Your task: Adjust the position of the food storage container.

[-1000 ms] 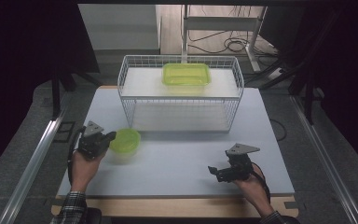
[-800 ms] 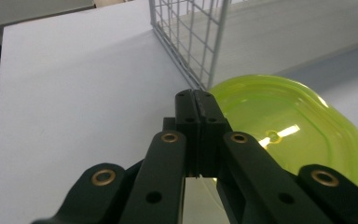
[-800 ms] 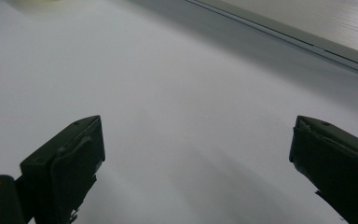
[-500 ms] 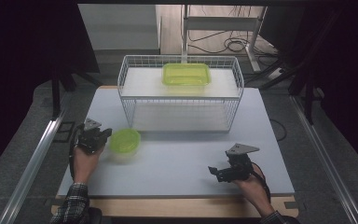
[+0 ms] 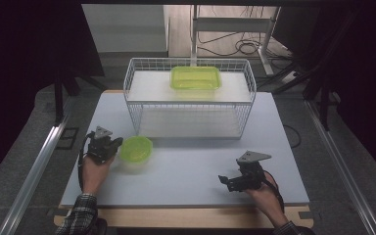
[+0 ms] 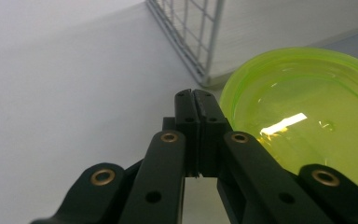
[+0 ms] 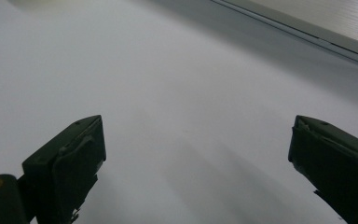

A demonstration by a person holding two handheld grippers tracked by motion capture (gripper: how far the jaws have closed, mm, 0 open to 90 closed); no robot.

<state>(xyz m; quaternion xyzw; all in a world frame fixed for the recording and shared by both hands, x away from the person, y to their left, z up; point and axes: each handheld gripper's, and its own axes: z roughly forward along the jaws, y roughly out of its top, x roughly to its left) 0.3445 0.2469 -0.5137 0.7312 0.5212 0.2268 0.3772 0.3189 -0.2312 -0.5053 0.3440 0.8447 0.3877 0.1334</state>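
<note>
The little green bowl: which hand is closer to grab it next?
Probably the left. The left gripper sits right beside the green bowl, jaws shut, so they must open first. The right gripper has its jaws open but waits far across the table.

On the pale grey table top [image 5: 196, 166], a round translucent green plastic bowl [image 5: 136, 149] sits just beside the left gripper [image 5: 108, 147]. Behind it stands a white wire basket [image 5: 189, 117] bearing a rectangular green plastic container [image 5: 196, 78]. The right gripper [image 5: 230, 182] rests well apart, near the front edge.
</note>
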